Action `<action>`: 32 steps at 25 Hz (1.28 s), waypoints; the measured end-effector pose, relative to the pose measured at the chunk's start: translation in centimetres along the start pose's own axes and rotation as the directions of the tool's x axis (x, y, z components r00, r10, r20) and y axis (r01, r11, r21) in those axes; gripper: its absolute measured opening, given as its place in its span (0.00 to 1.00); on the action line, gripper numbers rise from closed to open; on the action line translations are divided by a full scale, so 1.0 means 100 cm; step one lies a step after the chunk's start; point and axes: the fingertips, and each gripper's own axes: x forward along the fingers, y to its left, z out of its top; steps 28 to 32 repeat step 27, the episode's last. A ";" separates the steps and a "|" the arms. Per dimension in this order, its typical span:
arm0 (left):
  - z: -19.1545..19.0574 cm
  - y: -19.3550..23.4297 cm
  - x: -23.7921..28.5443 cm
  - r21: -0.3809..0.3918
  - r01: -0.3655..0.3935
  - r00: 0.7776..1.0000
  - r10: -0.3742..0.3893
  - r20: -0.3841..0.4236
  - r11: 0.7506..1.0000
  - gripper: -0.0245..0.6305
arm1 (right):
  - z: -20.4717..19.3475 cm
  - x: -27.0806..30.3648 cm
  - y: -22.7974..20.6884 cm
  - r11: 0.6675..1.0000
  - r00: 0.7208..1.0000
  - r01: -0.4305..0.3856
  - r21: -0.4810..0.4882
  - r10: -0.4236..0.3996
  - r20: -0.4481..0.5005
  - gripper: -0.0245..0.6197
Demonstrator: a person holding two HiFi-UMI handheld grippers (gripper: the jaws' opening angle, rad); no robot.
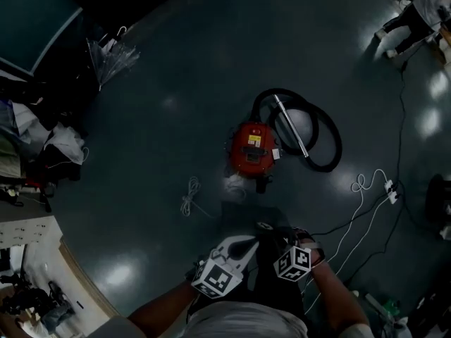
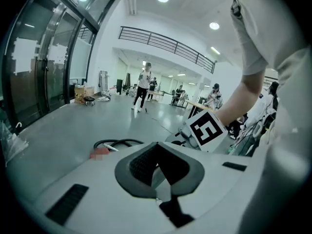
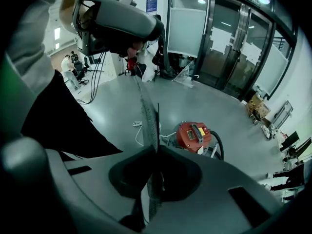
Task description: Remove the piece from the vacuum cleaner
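Had left gripper (image 2: 157,145) and right gripper (image 3: 146,99) both pinched shut, empty, parked well short of red vacuum cleaner (image 1: 254,148), with approach not begun. Saw hose (image 1: 328,146) and metal tube (image 1: 290,125) looped just beside it, apparently attached.

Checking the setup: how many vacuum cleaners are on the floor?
1: a red canister vacuum cleaner mid-floor, its black hose coiled beside it. More could lie outside the view.

I can read no text here. The yellow label (image 1: 253,141) on the vacuum cleaner (image 1: 246,160), ahead of my right fingers (image 3: 146,116), is too small; the blue wall sign (image 3: 151,4) beyond them too.
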 end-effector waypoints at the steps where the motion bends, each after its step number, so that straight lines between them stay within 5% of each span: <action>1: 0.011 -0.008 -0.005 0.003 0.004 1.000 -0.004 0.013 1.000 0.05 | 0.006 -0.016 0.002 1.000 1.000 0.003 0.005 -0.003 0.010 0.10; 16: 0.159 -0.059 -0.066 0.090 -0.080 0.979 0.062 0.195 0.993 0.05 | 0.061 -0.181 0.020 0.996 0.993 -0.028 -0.084 0.037 0.108 0.10; 32: 0.167 -0.091 -0.083 0.052 -0.087 0.977 0.075 0.199 0.995 0.05 | 0.059 -0.221 0.059 0.988 0.988 -0.106 -0.116 0.118 0.096 0.10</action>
